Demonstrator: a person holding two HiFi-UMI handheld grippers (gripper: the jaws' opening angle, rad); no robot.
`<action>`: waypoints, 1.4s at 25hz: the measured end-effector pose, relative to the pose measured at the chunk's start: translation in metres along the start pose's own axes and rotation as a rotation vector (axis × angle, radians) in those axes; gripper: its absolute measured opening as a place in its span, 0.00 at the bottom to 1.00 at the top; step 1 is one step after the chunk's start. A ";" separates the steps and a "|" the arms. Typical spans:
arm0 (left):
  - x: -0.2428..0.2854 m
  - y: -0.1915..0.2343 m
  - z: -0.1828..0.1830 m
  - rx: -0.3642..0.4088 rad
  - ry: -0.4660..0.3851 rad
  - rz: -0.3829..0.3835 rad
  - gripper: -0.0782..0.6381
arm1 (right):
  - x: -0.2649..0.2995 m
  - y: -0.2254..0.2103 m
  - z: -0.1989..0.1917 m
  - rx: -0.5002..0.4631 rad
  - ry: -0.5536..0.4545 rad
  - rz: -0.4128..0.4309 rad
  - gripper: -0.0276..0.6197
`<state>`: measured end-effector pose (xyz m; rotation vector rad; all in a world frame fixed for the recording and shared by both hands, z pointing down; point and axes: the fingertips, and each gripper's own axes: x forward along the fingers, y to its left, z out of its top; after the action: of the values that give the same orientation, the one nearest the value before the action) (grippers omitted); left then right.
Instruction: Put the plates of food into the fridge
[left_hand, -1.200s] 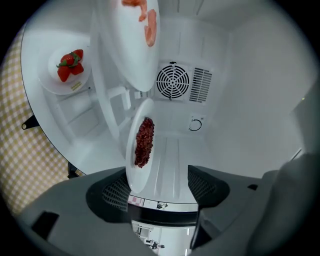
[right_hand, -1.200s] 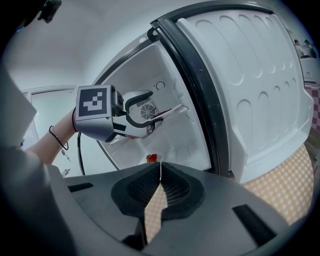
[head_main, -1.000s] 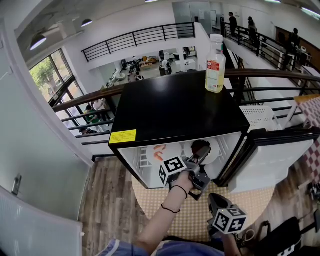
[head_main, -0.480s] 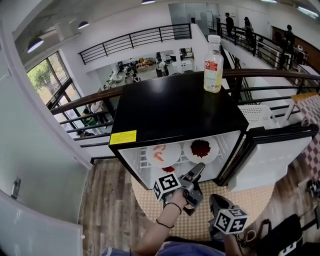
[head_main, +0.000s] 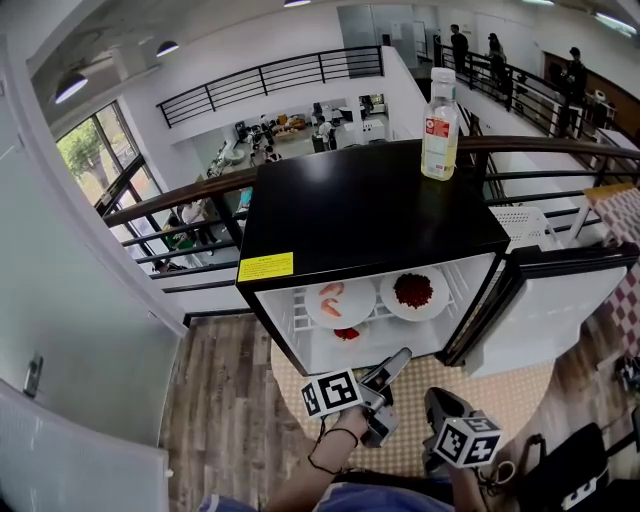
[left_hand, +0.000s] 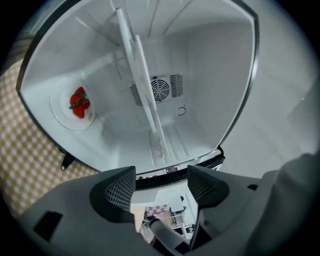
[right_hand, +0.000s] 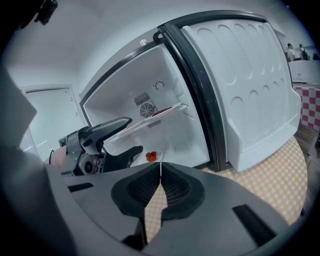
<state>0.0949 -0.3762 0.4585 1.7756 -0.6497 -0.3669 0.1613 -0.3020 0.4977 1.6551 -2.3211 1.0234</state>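
Observation:
A black mini fridge (head_main: 375, 210) stands open. On its upper wire shelf sit a plate of shrimp (head_main: 340, 300) and a plate of dark red food (head_main: 414, 291). Below them is a plate of strawberries (head_main: 346, 334), also seen as the strawberry plate (left_hand: 77, 104) on the fridge floor and as strawberries (right_hand: 151, 156). My left gripper (head_main: 392, 390) hovers in front of the fridge opening, open and empty. The left gripper (right_hand: 136, 134) shows its two fingers spread. My right gripper (head_main: 437, 398) hangs lower and nearer to me, shut on nothing; its jaws (right_hand: 160, 187) meet.
The fridge door (head_main: 545, 305) swings out to the right. A bottle of yellow liquid (head_main: 440, 112) stands on the fridge top. A checked woven mat (head_main: 500, 395) lies under the fridge on the wood floor. Railings stand behind.
My left gripper has drawn back out of the fridge toward me, leaving the dark red plate on the upper shelf. The right gripper has barely moved.

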 end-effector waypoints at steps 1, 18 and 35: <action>-0.004 -0.002 -0.001 0.046 0.011 -0.005 0.57 | -0.001 0.002 -0.002 -0.001 -0.001 -0.002 0.08; -0.106 0.007 -0.060 0.590 0.219 -0.033 0.32 | -0.025 0.057 -0.038 0.080 -0.059 -0.041 0.08; -0.151 0.036 -0.110 0.811 0.509 -0.181 0.26 | -0.049 0.082 -0.115 0.177 -0.029 -0.209 0.08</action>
<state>0.0264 -0.2071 0.5135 2.5776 -0.2711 0.2843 0.0770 -0.1818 0.5260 1.9400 -2.0698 1.1939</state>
